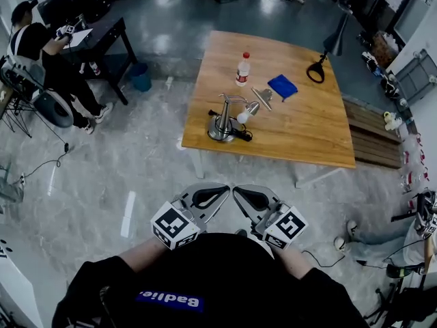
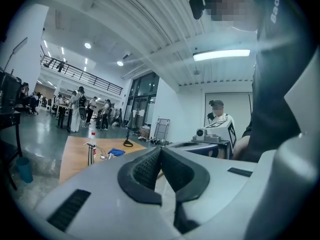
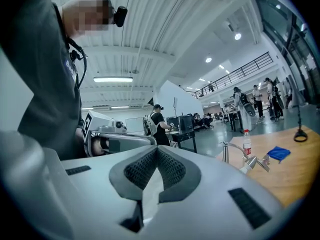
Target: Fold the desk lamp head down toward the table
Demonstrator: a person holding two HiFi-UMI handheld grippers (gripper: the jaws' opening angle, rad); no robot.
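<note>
A glossy grey hall floor (image 1: 136,183) fills the frame, with a wooden table (image 1: 307,139) at centre right. Along the bottom edge, close to the person's chest, the left gripper (image 1: 225,187) and right gripper (image 1: 236,190) point toward each other, tips nearly meeting. Both have their jaws pressed together on nothing, well apart from the table. The silver desk lamp (image 1: 229,118) stands at the table's lower left. Above it in the frame are a water bottle (image 1: 242,69) and a blue cloth (image 1: 283,86).
</note>
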